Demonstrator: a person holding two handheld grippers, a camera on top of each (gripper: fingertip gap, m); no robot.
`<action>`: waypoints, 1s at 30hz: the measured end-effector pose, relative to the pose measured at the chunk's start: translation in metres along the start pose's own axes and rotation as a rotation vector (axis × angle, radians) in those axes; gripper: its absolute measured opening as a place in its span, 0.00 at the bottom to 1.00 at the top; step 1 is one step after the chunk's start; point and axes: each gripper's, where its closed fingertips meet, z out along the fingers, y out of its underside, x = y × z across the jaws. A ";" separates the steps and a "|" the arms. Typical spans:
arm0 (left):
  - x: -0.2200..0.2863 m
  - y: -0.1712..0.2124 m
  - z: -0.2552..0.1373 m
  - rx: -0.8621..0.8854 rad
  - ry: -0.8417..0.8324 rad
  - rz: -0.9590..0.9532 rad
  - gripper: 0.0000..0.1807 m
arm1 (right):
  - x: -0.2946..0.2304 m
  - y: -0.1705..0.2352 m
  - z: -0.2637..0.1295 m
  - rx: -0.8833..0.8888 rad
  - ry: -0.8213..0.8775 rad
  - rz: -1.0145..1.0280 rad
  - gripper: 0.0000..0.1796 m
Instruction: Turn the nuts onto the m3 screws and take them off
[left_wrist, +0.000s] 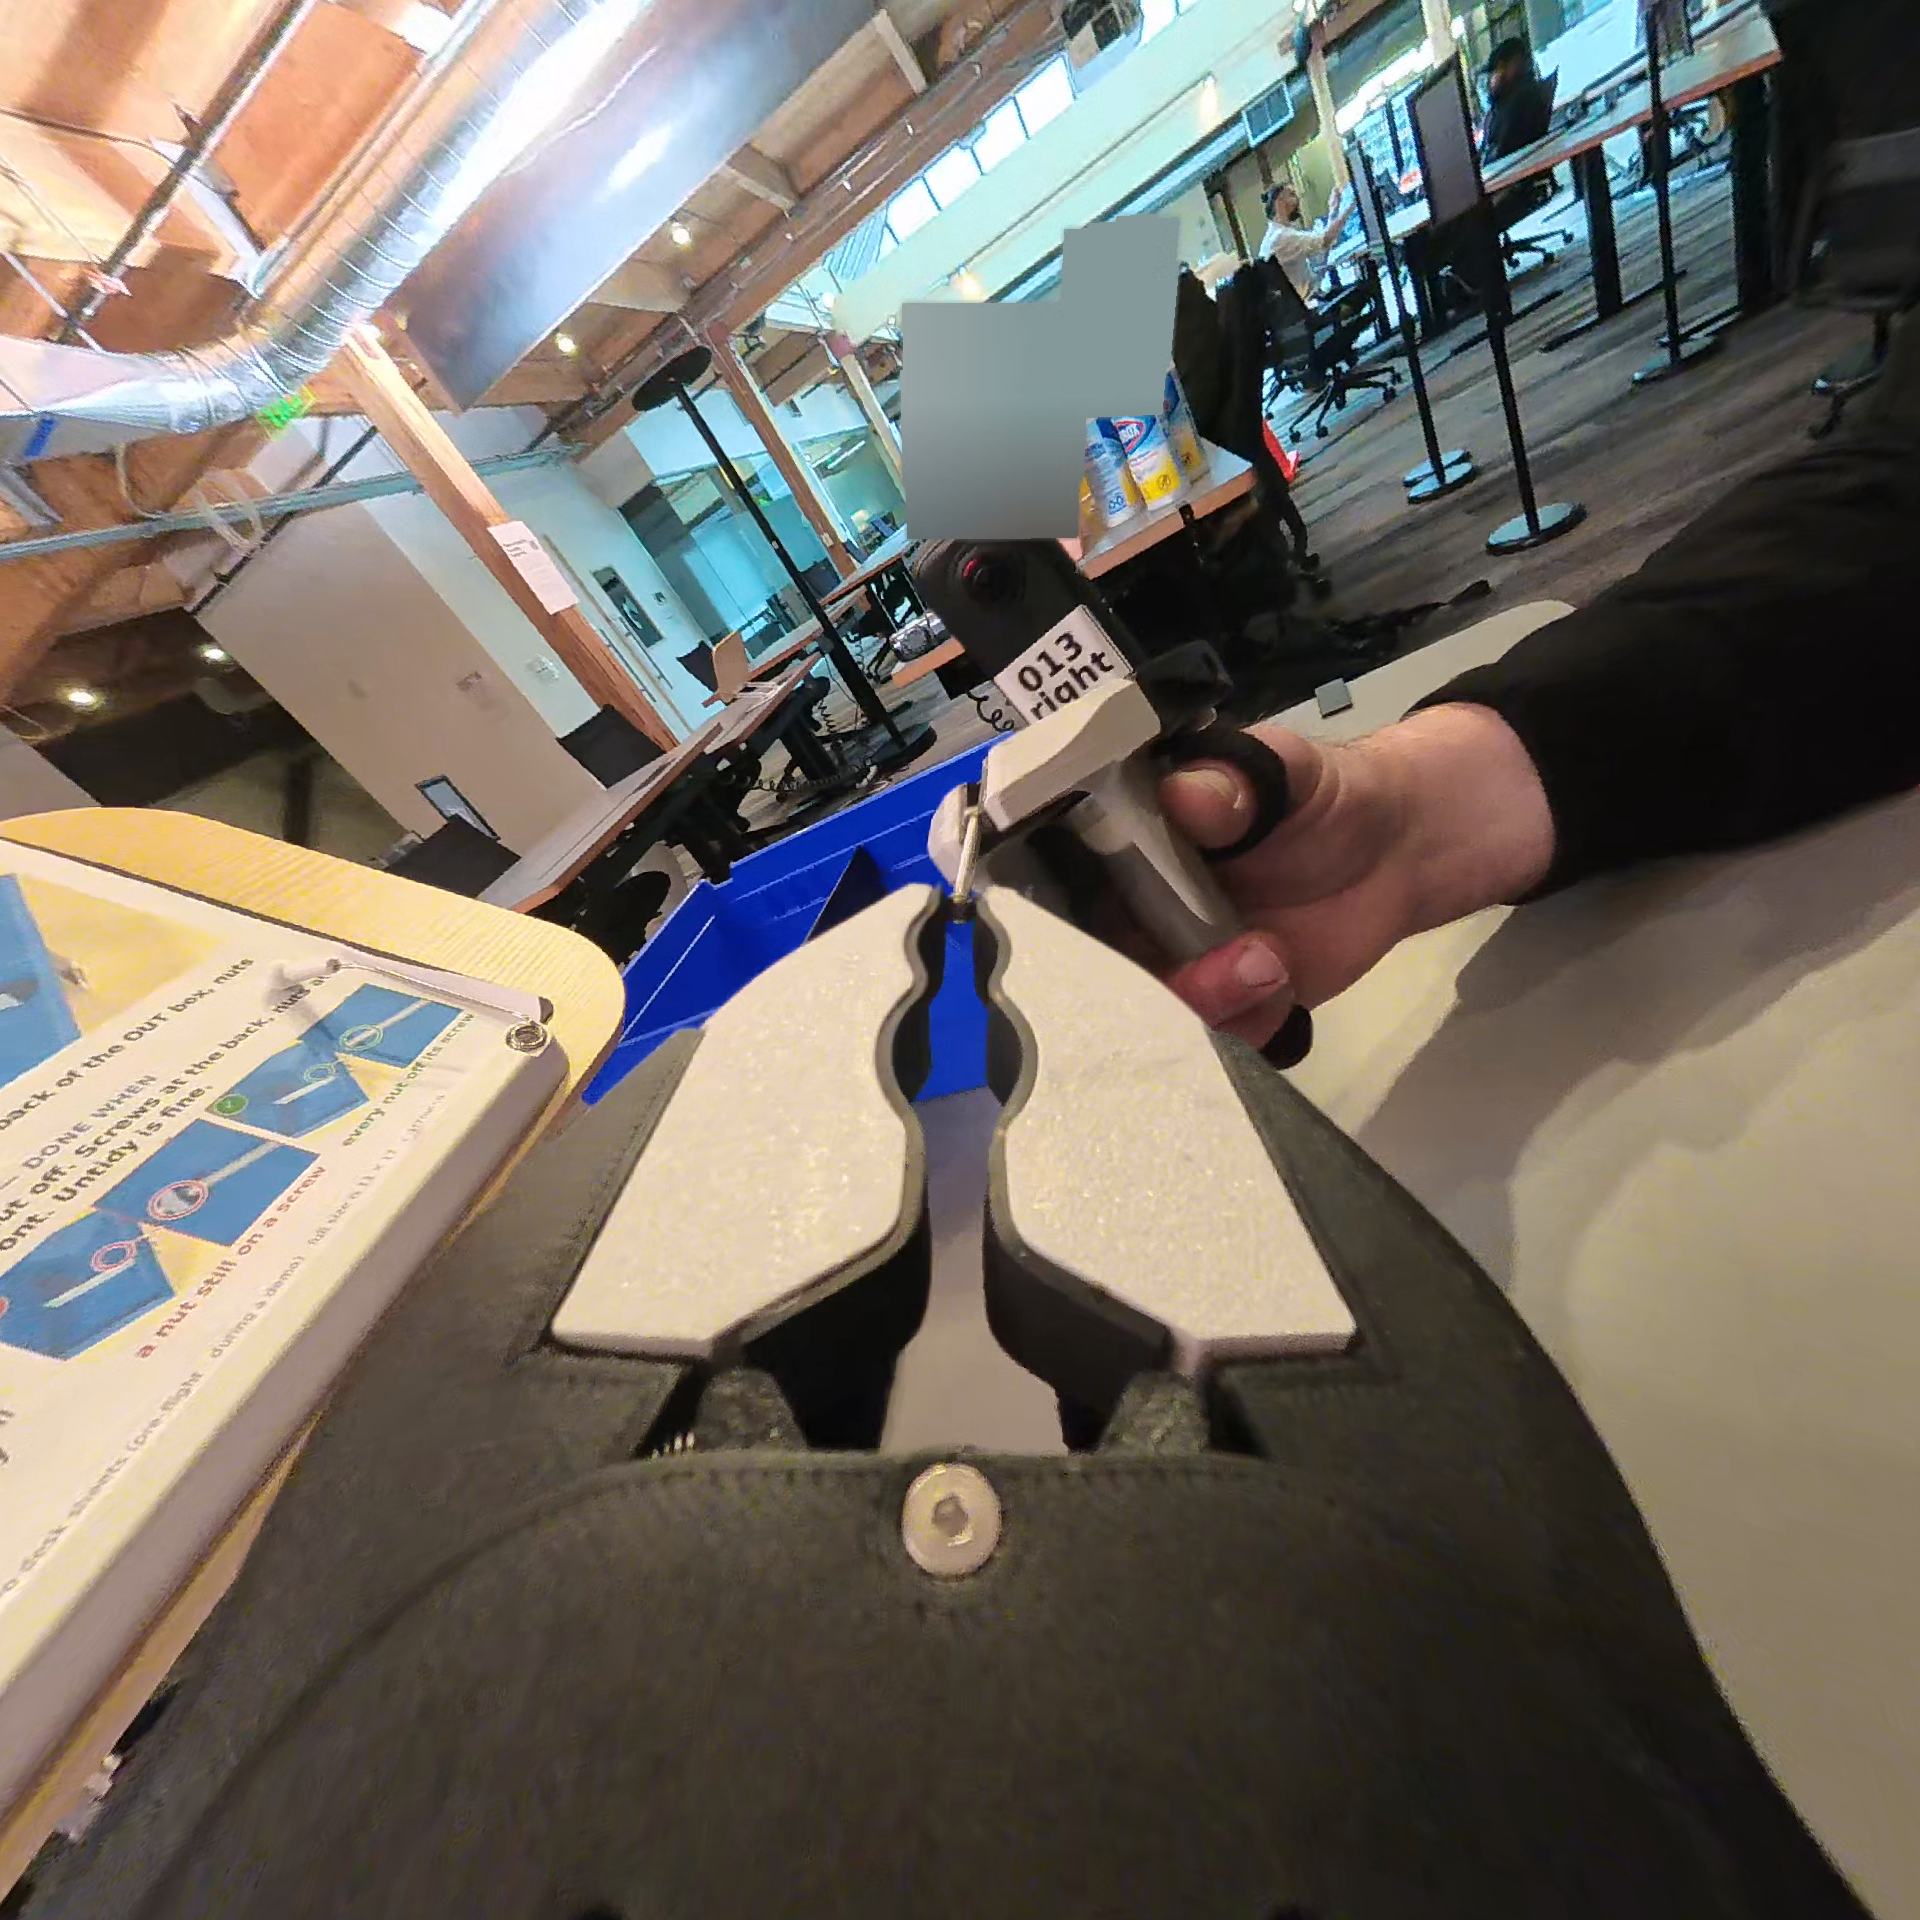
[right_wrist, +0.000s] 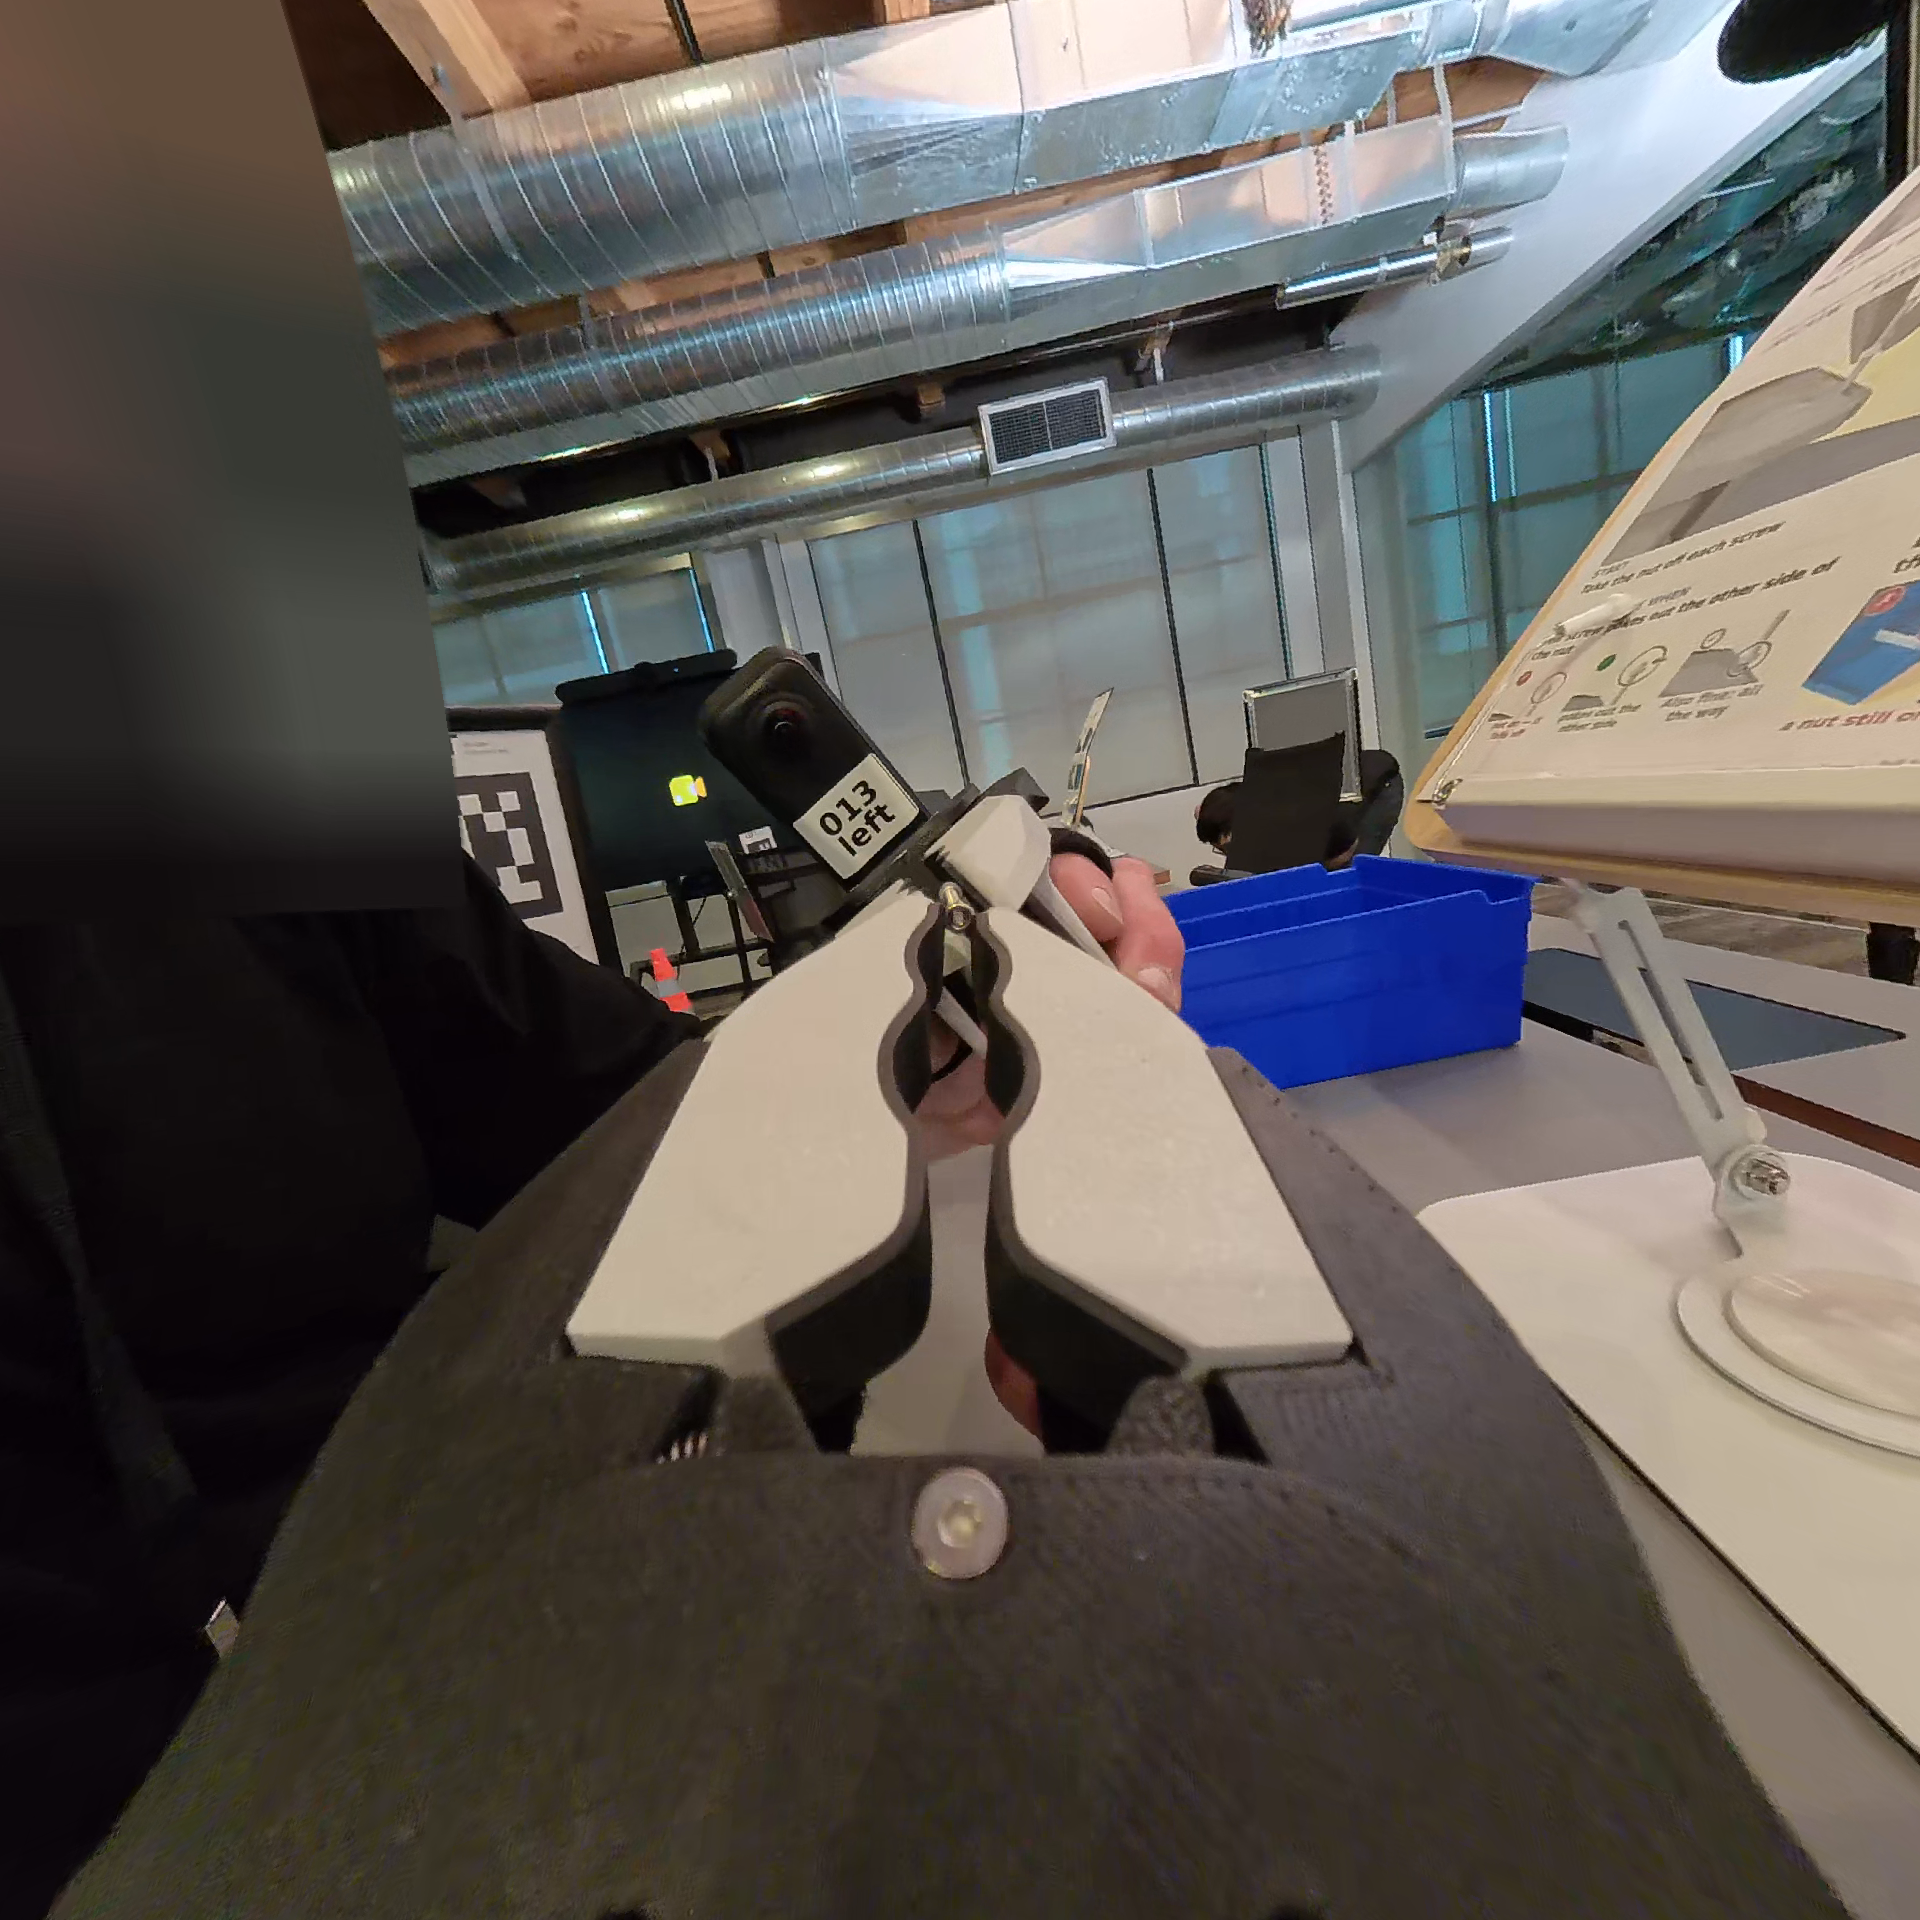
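Note:
In the left wrist view my left gripper (left_wrist: 960, 906) is shut, its tips pinching a small dark nut (left_wrist: 962, 910) at the lower end of a thin silver M3 screw (left_wrist: 970, 840). The screw runs up into my right gripper (left_wrist: 968, 821), which is held by a hand and is shut on the shaft. In the right wrist view my right gripper (right_wrist: 952, 914) is shut on the screw (right_wrist: 952, 908), seen almost end-on. The left gripper (right_wrist: 971, 883) meets it tip to tip from behind. Both grippers are raised above the table.
A blue bin (left_wrist: 790, 914) stands just behind the grippers and also shows in the right wrist view (right_wrist: 1351, 966). A tilted instruction board (left_wrist: 260, 1091) is at the left, and in the right wrist view (right_wrist: 1714, 623) it sits on a white stand base (right_wrist: 1558, 1299). The grey table (left_wrist: 1662, 1143) lies below.

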 end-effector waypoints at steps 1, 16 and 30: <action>0.000 -0.001 0.000 0.003 0.002 -0.002 0.02 | 0.000 0.000 0.000 0.003 -0.003 0.004 0.03; 0.002 -0.005 -0.001 0.005 0.142 -0.245 0.01 | -0.002 0.003 0.001 -0.085 0.051 -0.166 0.03; 0.003 -0.005 0.000 0.024 0.142 -0.250 0.01 | -0.003 0.001 0.002 -0.059 0.038 -0.128 0.05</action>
